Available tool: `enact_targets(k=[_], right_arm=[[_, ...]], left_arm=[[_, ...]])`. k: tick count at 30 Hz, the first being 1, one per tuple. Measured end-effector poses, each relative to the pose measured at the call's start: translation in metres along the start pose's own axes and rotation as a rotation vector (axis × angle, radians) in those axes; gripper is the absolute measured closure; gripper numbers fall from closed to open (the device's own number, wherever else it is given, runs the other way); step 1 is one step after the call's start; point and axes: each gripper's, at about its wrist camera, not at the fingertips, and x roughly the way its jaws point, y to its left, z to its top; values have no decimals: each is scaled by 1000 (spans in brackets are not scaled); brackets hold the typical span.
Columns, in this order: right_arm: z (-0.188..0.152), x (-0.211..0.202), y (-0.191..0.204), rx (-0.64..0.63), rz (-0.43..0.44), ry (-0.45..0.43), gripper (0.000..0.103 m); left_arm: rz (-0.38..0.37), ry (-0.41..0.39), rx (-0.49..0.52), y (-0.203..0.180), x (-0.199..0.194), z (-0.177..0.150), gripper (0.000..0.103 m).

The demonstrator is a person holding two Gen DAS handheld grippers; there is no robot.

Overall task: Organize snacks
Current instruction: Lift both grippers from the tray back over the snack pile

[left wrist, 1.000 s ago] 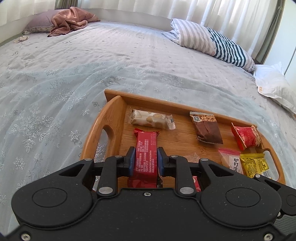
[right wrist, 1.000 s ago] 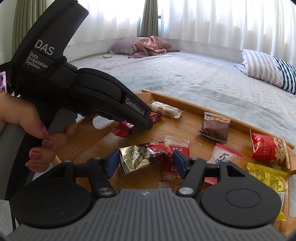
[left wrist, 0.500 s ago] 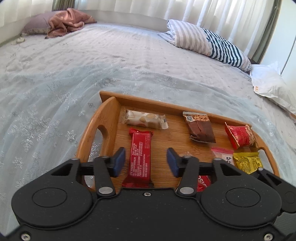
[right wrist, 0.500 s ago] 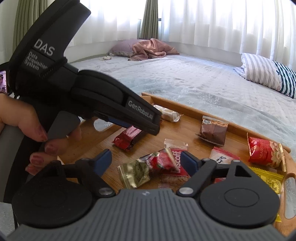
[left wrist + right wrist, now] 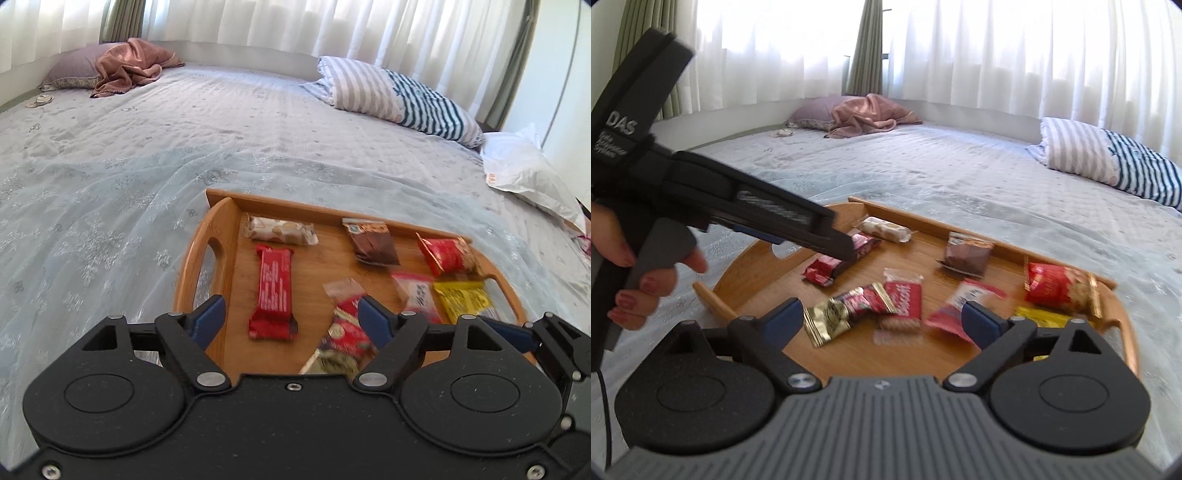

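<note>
A wooden tray [image 5: 221, 236] [image 5: 916, 221] lies on the bed and holds several snack packs. A long red bar [image 5: 273, 291] [image 5: 827, 267] lies flat at its left, below a pale nougat pack [image 5: 280, 229] [image 5: 884, 228]. A gold-and-red pack [image 5: 846, 310] [image 5: 343, 343] and a red biscuit pack [image 5: 903, 301] lie in the middle. A brown pack [image 5: 373, 242], a red bag [image 5: 447, 253], a pink-white pack [image 5: 415, 295] and a yellow pack [image 5: 461, 299] lie at the right. My left gripper [image 5: 291, 317] is open and empty above the red bar. My right gripper [image 5: 881, 323] is open and empty above the middle packs.
The tray rests on a grey patterned bedspread [image 5: 110, 192]. A striped pillow [image 5: 399, 96] and a white bag [image 5: 528, 173] lie far right; a purple pillow with a pink cloth [image 5: 125, 66] lies far left. The left gripper's body [image 5: 720, 206] shows in the right wrist view.
My left gripper let go of the red bar, opened wide and pulled back and up. My right gripper opened wider and drew back from the gold-and-red pack.
</note>
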Motion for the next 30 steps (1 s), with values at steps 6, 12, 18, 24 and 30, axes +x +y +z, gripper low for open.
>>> enact_targets(k=[6,12,18,24,30], right_arm=[[-16,-39,-9,37,-22,-40,1],[-35,-68,-12,90,-51,-82,0],[-59,-87,-17,163,-76,-91,0],[-77,-103,-22,190,-90,-84,0],[-89,-113,-28,218,-95,-75,0]], left_arm=[[-25,-10,46,-7,-33,-22,19],[-59,-20,63,-15,-61,-46,17],[-61,-38,157,-33,-89,-71,12],[-109,-17,191,-47,-111,-84,11],[-127,-12,181,-48,-131,-91,11]])
